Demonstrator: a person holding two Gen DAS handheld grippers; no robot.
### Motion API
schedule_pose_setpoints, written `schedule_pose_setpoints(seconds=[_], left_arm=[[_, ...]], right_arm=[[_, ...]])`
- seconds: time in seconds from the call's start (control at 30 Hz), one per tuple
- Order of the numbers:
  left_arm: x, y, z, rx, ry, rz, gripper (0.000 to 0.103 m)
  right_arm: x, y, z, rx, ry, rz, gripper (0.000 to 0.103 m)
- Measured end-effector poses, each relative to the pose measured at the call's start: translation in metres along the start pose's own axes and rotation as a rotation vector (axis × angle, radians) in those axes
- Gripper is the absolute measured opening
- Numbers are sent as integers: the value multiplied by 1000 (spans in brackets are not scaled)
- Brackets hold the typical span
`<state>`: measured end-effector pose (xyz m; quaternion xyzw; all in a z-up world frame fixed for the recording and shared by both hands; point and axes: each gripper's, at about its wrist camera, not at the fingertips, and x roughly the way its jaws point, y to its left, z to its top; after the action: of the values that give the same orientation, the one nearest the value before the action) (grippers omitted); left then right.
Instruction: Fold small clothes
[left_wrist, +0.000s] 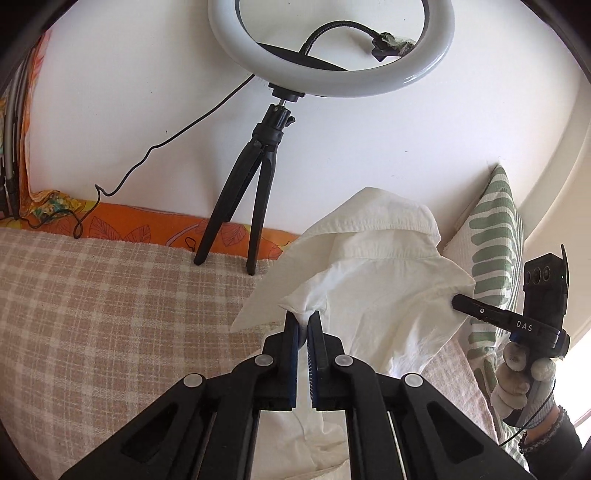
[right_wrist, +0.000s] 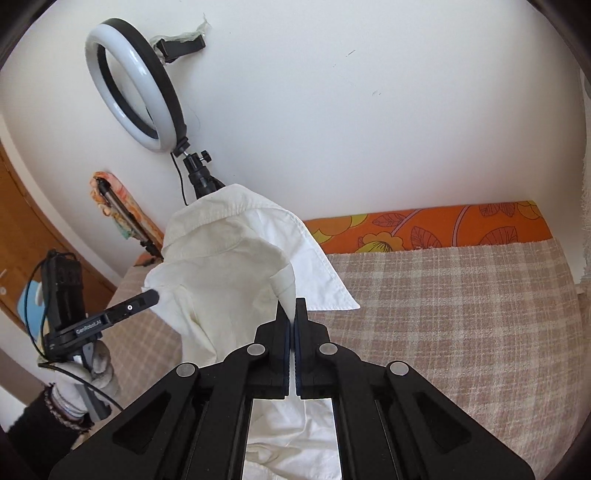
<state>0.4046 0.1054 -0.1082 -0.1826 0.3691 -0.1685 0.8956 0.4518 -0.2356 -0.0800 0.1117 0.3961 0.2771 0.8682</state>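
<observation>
Two wrist fisheyes, close behind their jaws, angled down over a checked beige bed (left_wrist: 92, 314), both sharing the white ring light (right_wrist: 129, 88) and wall.

Support: bed (right_wrist: 461, 314), covered by beige-and-cream checked blanket (left_wrist: 110, 314) | Far edge: orange leaf-print sheet (right_wrist: 424, 229) along wall | On blanket: black tripod (left_wrist: 243, 206) of ring light | Right side: green-striped cushion (left_wrist: 495, 236) against wall.

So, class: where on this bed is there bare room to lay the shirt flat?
The checked blanket is bare from the shirt to the orange pillow. It is crowded by the tripod and striped cushion.
</observation>
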Motion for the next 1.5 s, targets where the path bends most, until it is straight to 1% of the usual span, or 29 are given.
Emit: schedule_pose_setpoints(seconds=[0.2, 0.33, 0.47, 0.53, 0.7, 0.87, 1.0, 1.07, 1.1, 1.17, 1.2, 1.23, 1.27, 1.33, 1.4, 1.43, 1.5], left_arm=[[-43, -11, -25, 9, -12, -5, 1], [-72, -21, -50, 26, -13, -12, 1], [-92, -25, -79, 21, 7, -34, 1], [-100, -26, -95, 32, 21, -32, 1], [-114, -26, -139, 37, 69, -35, 1], [-116, -26, -185, 45, 152, -18, 1], [-115, -28, -212, 92, 212, 22, 1], [-116, -26, -220, 90, 243, 32, 1], [-119, -25, -221, 82, 243, 29, 2], [-129, -23, -220, 62, 225, 20, 12], [-134, -21, -219, 50, 212, 16, 21], [-139, -20, -216, 34, 198, 7, 26], [-142, -18, -212, 18, 187, 0, 28], [-143, -13, -205, -16, 181, -13, 37], [-138, -5, -200, -73, 189, -35, 40], [-134, -1, -198, -109, 192, -44, 40], [-125, 6, -197, -162, 210, -75, 40]], right_arm=[[-36, 29, -22, -34, -9, -16, 0], [-58, 43, -42, -51, -12, -27, 0], [-74, 51, -67, -51, -4, -27, 0], [-81, 55, -83, -50, 6, -21, 0], [-89, 59, -127, -51, 38, -19, 0], [-87, 63, -178, -81, 114, -54, 0], [-89, 65, -204, -122, 144, -112, 0], [-90, 65, -213, -150, 149, -155, 1], [-92, 64, -216, -156, 155, -169, 1], [-94, 61, -220, -150, 169, -170, 1], [-97, 58, -222, -143, 174, -160, 1], [-100, 57, -223, -139, 176, -156, 1], [-104, 55, -225, -138, 172, -166, 4], [-110, 47, -226, -96, 160, -177, 6], [-114, 33, -224, 18, 148, -113, 6], [-115, 26, -223, 76, 139, -71, 8], [-113, 14, -222, 198, 126, 13, 21]])
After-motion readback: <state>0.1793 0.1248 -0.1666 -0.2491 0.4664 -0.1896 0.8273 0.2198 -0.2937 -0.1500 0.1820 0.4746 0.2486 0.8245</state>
